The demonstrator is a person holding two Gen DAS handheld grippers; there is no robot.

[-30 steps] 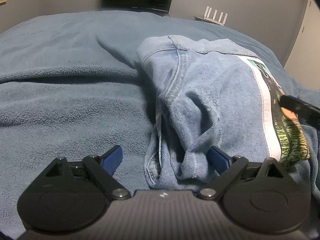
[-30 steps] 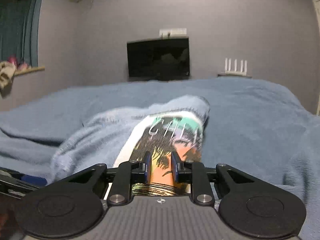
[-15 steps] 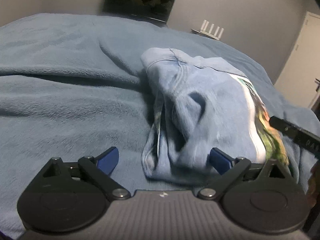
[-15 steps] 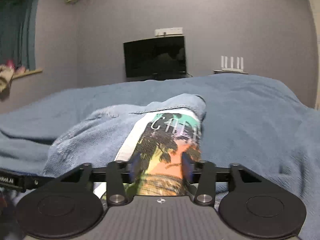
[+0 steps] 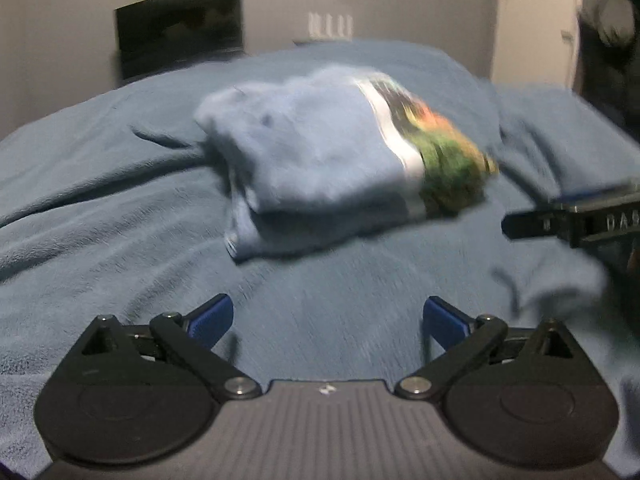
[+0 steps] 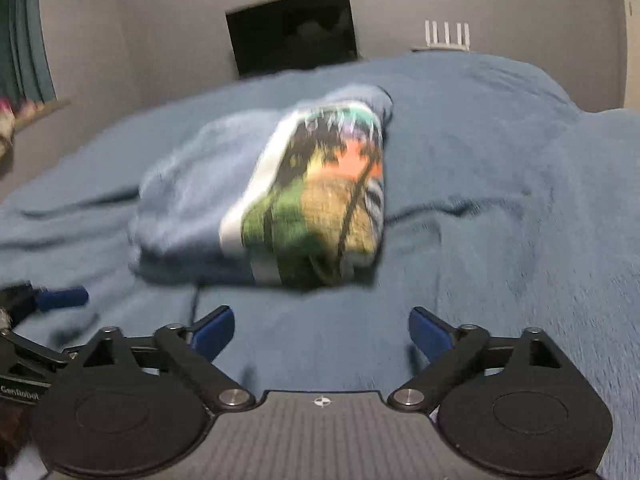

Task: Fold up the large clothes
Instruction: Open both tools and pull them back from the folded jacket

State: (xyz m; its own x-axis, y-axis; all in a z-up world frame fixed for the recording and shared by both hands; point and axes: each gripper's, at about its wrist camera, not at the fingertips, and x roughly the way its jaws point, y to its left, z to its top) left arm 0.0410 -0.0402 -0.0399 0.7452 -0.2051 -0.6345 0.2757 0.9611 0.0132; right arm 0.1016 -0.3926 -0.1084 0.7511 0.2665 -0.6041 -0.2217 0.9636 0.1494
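1. Left tongs [image 5: 326,322]: blue-padded jaws spread wide, having just been opening a little further; nothing between them but bare blanket.
2. Right tongs [image 6: 320,330]: jaws likewise wide apart, having just been opening; no cloth between the pads.
3. Folded light-blue cotton T-shirt with a colourful palm-tree print [image 5: 340,160]: a compact bundle, free of both tongs, resting on the blue fleece blanket of the bed [image 5: 100,220], ahead of both and toward the bed's far edge.
4. Key relation: the bundle's long axis runs away from the tongs. The printed side faces the right tongs, the plain side the left; neither is clearly nearer.
5. Judgement: the fold appears complete.
6. Background: black wall screen [image 6: 294,28].
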